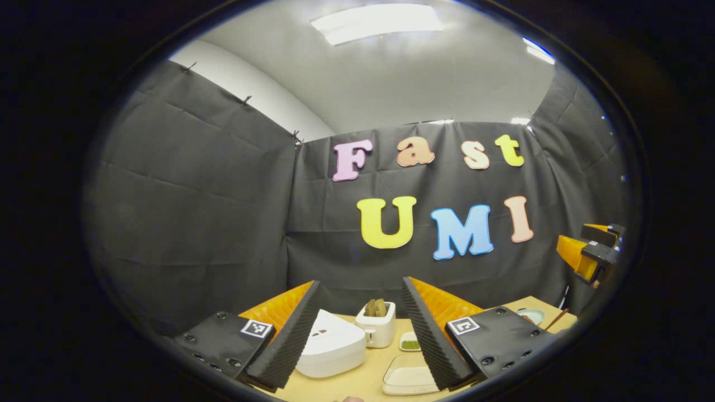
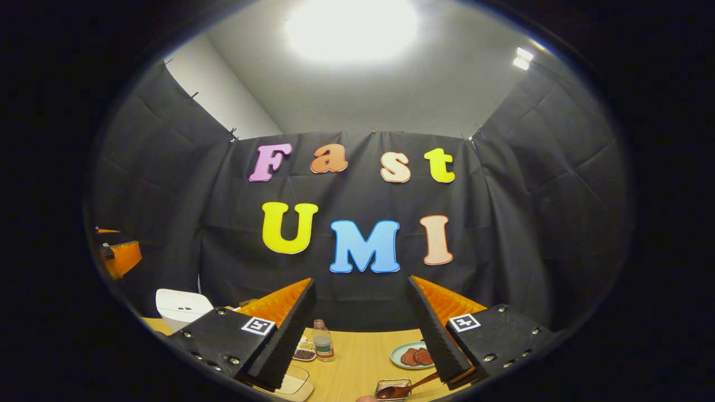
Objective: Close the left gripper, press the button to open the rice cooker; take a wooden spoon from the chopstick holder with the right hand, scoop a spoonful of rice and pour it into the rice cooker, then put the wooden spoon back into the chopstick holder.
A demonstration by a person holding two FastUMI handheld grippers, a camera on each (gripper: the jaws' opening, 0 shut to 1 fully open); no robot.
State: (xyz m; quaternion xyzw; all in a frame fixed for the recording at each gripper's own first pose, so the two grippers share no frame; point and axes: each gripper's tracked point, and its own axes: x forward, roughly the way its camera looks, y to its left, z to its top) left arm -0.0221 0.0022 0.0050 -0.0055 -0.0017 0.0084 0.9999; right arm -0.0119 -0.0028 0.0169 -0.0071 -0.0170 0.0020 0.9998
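While both grippers hung spread and empty above the wooden table point(image 1: 363, 382), the left gripper point(image 1: 360, 329) faced the smooth, rounded white rice cooker point(image 1: 330, 345), lid down, with the white chopstick holder point(image 1: 376, 326) just behind it. Its hard plastic shell looked slippery, so a firm press on the button seemed wise. The right gripper point(image 2: 362, 329) hovered near a slim, stiff-looking spoon point(image 2: 403, 388) in a small dish.

A light wooden table point(image 1: 363, 379) carries a white rice cooker point(image 1: 330, 343) with its lid down, a white chopstick holder point(image 1: 377, 326) just beside it, a clear tray of rice point(image 1: 409, 377), a small bottle point(image 2: 322, 340) and a plate point(image 2: 399, 357) of red slices.
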